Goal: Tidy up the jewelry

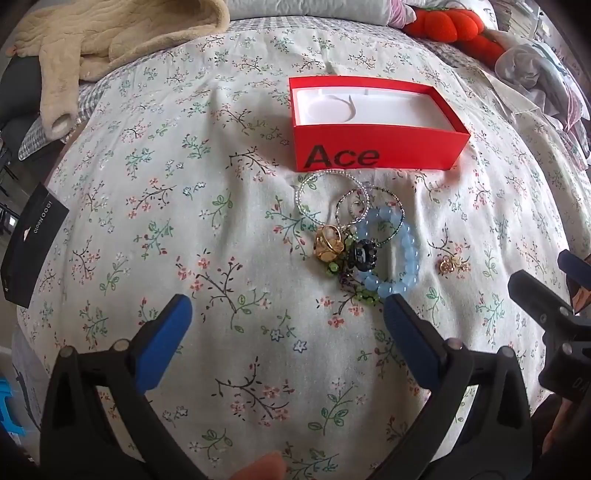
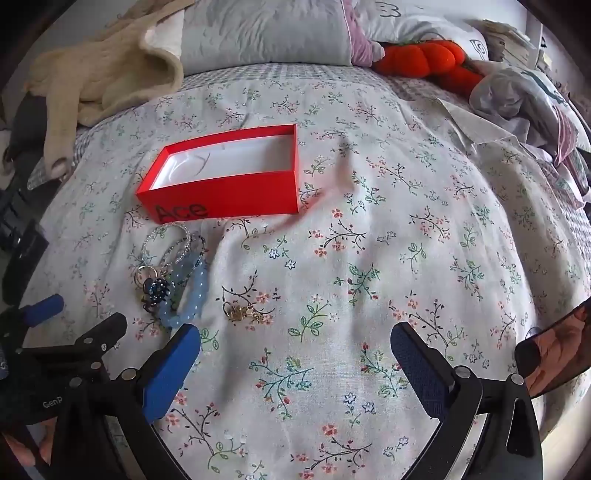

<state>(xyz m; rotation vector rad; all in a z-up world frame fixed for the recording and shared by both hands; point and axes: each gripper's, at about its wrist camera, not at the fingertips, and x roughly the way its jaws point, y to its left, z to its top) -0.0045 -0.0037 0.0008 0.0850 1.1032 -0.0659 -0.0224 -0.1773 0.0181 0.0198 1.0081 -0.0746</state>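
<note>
Floral bedspread [image 2: 369, 258] w/ pillows [image 2: 266, 33] behind

Left gripper [image 1: 288, 325], right gripper [image 2: 295, 354]: blk frames, blue pads, silver rivets.

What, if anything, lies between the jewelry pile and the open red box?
Nothing visible: the jewelry pile lies on the bedspread right in front of the red box, whose open top shows only its white liner.
</note>
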